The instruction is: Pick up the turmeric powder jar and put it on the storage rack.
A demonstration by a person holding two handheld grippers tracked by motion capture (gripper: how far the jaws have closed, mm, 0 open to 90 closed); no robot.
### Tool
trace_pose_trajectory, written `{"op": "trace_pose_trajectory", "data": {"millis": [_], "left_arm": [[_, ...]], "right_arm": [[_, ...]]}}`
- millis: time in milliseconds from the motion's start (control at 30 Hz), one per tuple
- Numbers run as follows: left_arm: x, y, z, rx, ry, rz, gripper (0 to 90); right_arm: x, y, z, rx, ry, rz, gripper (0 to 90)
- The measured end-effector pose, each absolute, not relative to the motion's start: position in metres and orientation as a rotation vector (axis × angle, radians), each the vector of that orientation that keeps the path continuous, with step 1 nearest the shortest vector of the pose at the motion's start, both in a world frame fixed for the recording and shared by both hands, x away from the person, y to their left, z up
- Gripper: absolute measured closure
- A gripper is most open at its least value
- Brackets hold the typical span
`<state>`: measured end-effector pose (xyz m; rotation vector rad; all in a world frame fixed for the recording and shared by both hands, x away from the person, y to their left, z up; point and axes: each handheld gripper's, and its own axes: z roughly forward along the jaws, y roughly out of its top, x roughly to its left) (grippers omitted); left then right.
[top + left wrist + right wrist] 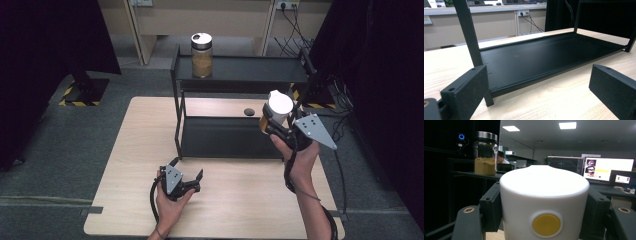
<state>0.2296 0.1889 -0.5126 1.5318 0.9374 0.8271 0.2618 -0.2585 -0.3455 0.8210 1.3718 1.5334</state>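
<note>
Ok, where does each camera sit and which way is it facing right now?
High view: overhead, facing down at table, shelf rack; both forearms, grippers.
Left gripper view: low on table, facing rack's bottom shelf; open left gripper.
Right gripper view: raised, facing white-lidded container that right gripper clamps.
Shared: glass jar.

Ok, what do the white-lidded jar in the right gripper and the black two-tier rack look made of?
The white-lidded jar has a smooth, matte white cap, probably plastic, with a round yellow dot on its side; its amber body is mostly hidden by the right gripper, so glass or plastic stays open. The black two-tier rack looks like thin painted metal: a flat satin sheet with a folded rim and slim square posts.
</note>
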Motion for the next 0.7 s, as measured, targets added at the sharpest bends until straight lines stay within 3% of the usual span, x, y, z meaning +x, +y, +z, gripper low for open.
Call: {"op": "trace_pose_trajectory", "data": {"millis": [700], "left_arm": [[0.229,0.188,-0.513,1.534,0.934,0.831,1.9]], "right_arm": [[0.275,-0.253,-0.313,0.817,1.358,1.534,31.2]]}}
